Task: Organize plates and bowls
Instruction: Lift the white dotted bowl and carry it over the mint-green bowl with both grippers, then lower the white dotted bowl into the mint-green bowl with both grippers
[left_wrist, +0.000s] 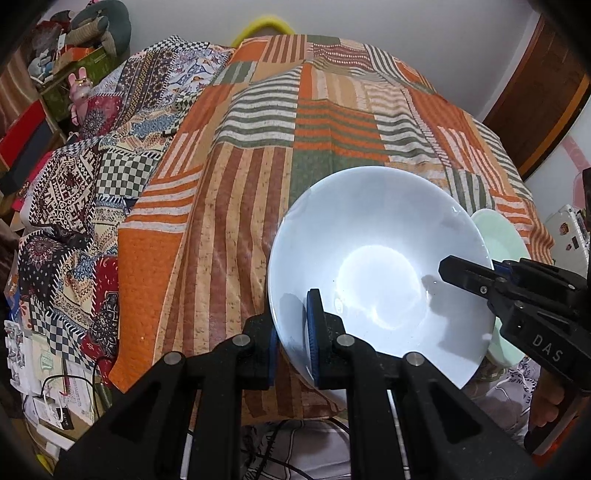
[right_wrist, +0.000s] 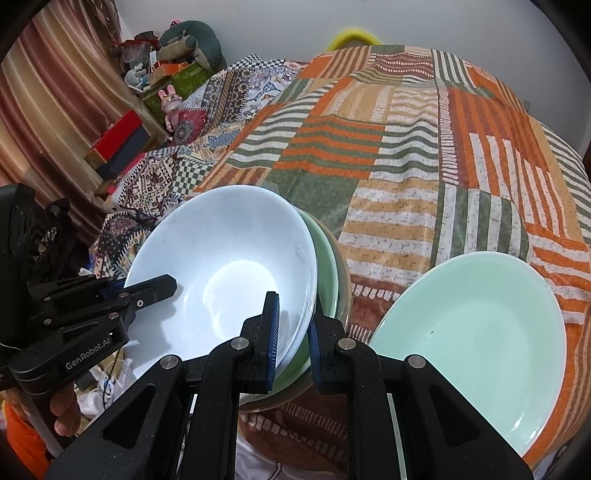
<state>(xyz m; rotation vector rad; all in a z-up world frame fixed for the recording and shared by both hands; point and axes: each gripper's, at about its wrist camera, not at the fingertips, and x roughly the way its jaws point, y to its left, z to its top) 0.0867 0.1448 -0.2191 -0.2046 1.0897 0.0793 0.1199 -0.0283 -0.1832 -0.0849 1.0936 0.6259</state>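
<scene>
Left hand-held gripper (left_wrist: 291, 332) and right hand-held gripper (right_wrist: 293, 332) each clamp opposite rims of the white bowl (right_wrist: 221, 266), likely to nest it level into the green bowl (right_wrist: 325, 258) on the bed (right_wrist: 406, 166).

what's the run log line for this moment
left gripper: shut on white bowl rim | right gripper: shut on same stack's rim | mint plate: beside stack

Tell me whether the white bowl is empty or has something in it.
Empty. The white bowl shows a bare, glossy inside in both views, with only glare and gripper shadows; it sits nested on a green bowl.
</scene>
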